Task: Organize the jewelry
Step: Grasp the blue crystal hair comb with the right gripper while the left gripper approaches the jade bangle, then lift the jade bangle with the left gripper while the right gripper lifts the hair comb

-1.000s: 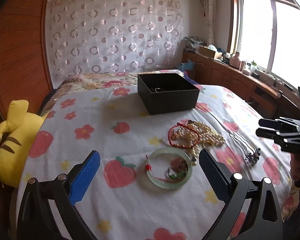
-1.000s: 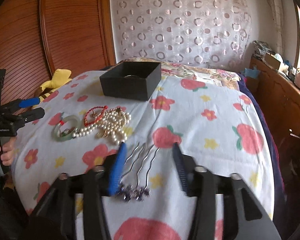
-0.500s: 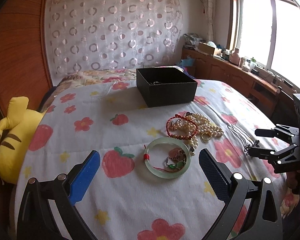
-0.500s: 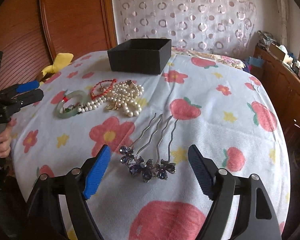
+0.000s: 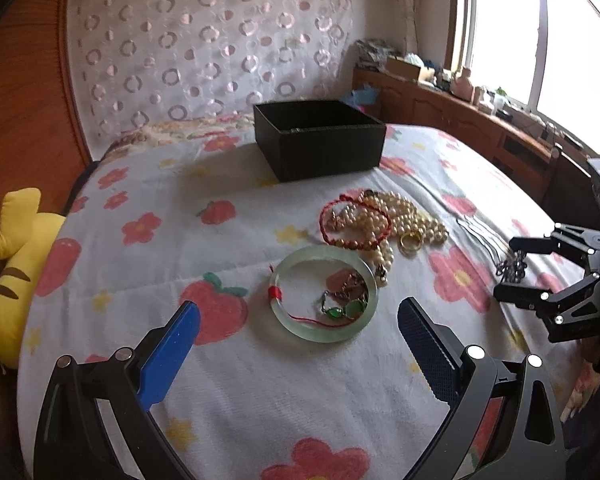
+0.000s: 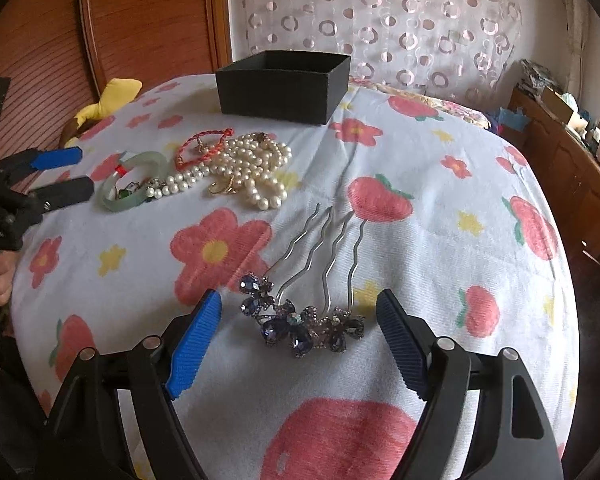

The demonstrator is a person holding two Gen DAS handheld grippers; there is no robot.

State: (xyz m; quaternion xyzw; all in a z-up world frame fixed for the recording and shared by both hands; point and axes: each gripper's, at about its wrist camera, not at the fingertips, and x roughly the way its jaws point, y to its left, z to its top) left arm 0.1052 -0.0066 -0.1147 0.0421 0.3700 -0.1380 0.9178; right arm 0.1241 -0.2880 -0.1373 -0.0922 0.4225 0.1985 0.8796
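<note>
Hairpins [image 6: 312, 280], silver-pronged with purple jewelled flowers, lie between right tool's [image 6: 300, 332] spread fingers

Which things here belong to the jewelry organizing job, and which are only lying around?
For the job:
black box
jade bangle
red bracelet
pearl necklace
gold ring
hairpins
left gripper, open
right gripper, open

Just lying about:
yellow plush toy
items on the window cabinet
</note>
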